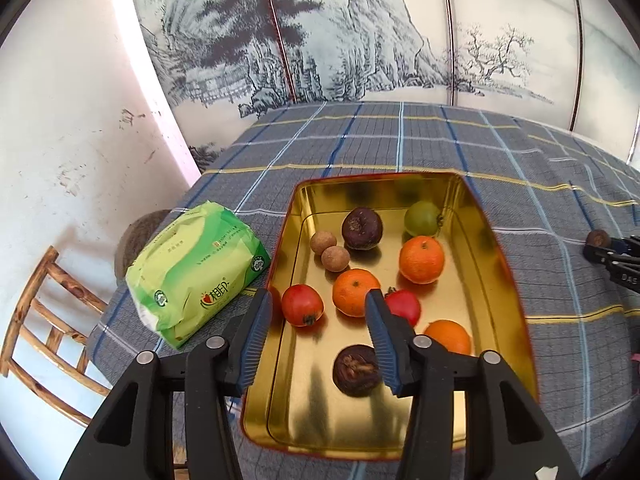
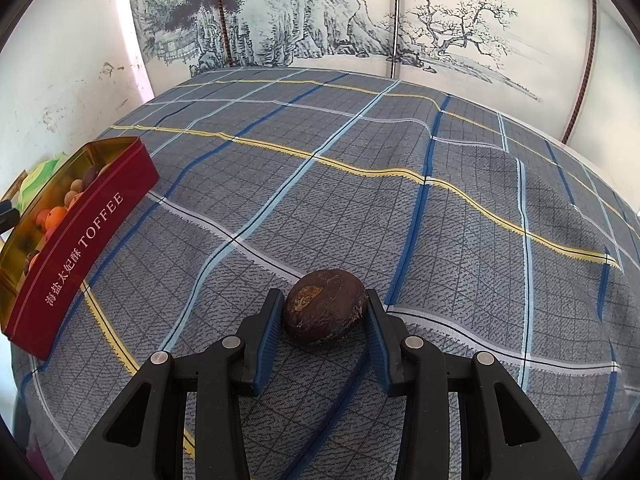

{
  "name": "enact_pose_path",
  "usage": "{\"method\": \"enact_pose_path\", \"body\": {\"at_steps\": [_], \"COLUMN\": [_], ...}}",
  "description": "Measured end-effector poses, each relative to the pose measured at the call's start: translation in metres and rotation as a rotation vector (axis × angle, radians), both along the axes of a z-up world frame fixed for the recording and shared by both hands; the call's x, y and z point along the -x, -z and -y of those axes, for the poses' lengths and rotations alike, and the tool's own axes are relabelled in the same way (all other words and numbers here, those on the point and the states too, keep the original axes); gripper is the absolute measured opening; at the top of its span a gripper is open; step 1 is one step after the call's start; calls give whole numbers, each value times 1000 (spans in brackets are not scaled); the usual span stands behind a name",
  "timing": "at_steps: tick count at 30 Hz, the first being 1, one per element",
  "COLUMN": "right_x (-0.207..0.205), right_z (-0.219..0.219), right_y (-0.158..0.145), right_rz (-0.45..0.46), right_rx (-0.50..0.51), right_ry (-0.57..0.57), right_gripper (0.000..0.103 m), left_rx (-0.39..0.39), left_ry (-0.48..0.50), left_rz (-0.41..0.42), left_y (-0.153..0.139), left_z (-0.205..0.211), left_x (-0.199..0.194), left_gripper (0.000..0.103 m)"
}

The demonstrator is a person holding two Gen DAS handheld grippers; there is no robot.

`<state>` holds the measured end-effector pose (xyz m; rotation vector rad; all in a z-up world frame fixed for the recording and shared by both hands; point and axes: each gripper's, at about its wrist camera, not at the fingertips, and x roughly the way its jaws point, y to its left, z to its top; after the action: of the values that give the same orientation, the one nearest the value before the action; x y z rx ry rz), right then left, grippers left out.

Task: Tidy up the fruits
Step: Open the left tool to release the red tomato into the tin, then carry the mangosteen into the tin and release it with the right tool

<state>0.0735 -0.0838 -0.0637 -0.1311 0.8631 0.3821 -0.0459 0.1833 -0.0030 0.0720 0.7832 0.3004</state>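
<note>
A gold-lined tin (image 1: 494, 248) with red outer walls (image 2: 80, 236) stands on the plaid cloth. It holds oranges (image 1: 422, 260), red fruits (image 1: 302, 305), two small brown round fruits (image 1: 335, 258), a green fruit (image 1: 422, 218) and two dark fruits (image 1: 362, 228). My left gripper (image 1: 318, 296) hovers open over the tin's near left part, nothing between its pads. My right gripper (image 2: 323, 300) is shut on a dark brown fruit (image 2: 325, 308) that rests on the cloth to the right of the tin. The left wrist view shows that fruit (image 1: 598, 237) at its right edge.
A green tissue pack (image 1: 196, 272) lies just left of the tin. A wooden chair (image 1: 48, 320) stands past the table's left edge by a white wall. A painted screen (image 2: 320, 12) rises behind the table. Bare cloth (image 2: 360, 140) spreads beyond the right gripper.
</note>
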Motion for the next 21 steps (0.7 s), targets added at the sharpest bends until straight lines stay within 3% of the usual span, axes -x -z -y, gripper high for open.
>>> {"method": "enact_pose_path", "body": {"at_steps": [11, 21], "right_x": [20, 59], "right_z": [-1, -32], "right_y": [-7, -60], "right_rz": [4, 93], "right_rx": [-34, -90], "right_ry": [-6, -135], "right_gripper": [41, 41], "left_rx": [-24, 1], "left_ry": [6, -47], "left_rz": [60, 81], "left_y": [-18, -19], "left_z": [15, 2], "left_x": [25, 39], "left_gripper": [67, 72]}}
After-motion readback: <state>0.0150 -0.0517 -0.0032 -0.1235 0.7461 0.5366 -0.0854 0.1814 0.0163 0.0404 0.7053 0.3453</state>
